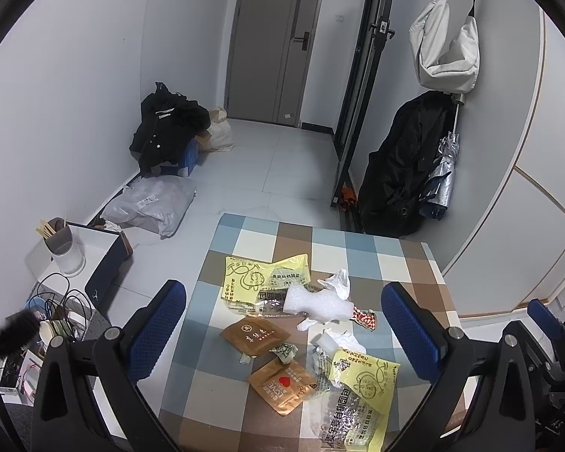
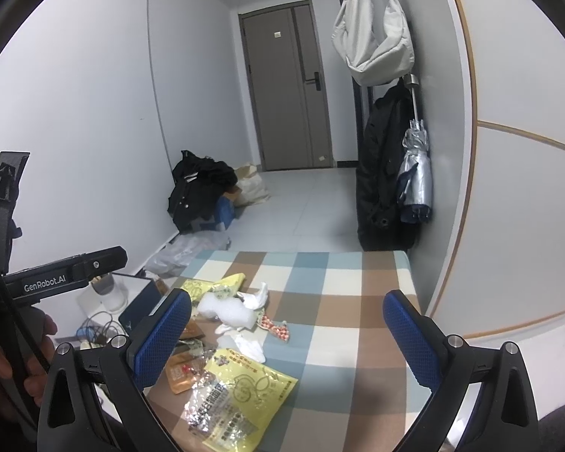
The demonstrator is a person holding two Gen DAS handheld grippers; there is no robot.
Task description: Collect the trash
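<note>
Left wrist view: left gripper (image 1: 284,322) spread wide above the checked table (image 1: 361,248), blue pads (image 1: 158,324) well apart, nothing between them. Trash heaped mid-table: yellow bread wrapper (image 1: 260,277) at the far side, white foam piece (image 1: 316,301) just beside it, crumpled white tissue (image 1: 337,282) touching the foam. Brown packet (image 1: 254,335) with small unreadable characters nearer; second brown packet (image 1: 282,386) printed "LOVE" beside a red heart. Second yellow wrapper (image 1: 361,380) over clear film at the near right, Chinese print too distorted to read. Red-and-white patterned wrapper (image 1: 365,318) right of the foam.

Right wrist view: right gripper (image 2: 286,333) likewise released, pads wide, empty, over bare checked cloth. Left tool body (image 2: 67,273) at frame left, lettered "GenRobot.AI", gripped by a hand (image 2: 3,358).

Edges and room: far half and right strip of the table bare; right edge close to the wall, black coat (image 1: 395,173) and folded silver umbrella (image 1: 442,177) hanging just past the far corner. Left edge beside a white side stand (image 1: 94,248) carrying a cup of chopsticks (image 1: 58,239) and tangled cables (image 1: 62,301). Floor open toward the grey door (image 1: 275,41); dark clothes on a blue box (image 1: 169,128) and a grey plastic bag (image 1: 150,207) along the left wall.
</note>
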